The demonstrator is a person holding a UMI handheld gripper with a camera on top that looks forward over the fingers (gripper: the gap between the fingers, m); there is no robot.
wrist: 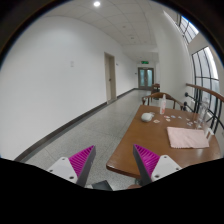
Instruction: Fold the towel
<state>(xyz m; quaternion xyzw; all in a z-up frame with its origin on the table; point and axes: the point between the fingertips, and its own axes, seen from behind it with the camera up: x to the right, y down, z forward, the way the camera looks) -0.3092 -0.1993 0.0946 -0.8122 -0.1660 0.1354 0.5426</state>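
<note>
My gripper [114,162] is open and empty, its two magenta pads [82,160] spread wide apart. It hovers over the near corner of a long brown table [150,135]. A pale pink towel [187,137] lies flat on the table, well beyond the fingers and to their right. Nothing stands between the fingers.
Farther along the table lie a small white object [147,117], a bottle [162,103] and papers [185,118]. Left of the table a grey corridor floor [95,125] runs back to a door [146,78]. Windows [203,70] and a railing line the right side.
</note>
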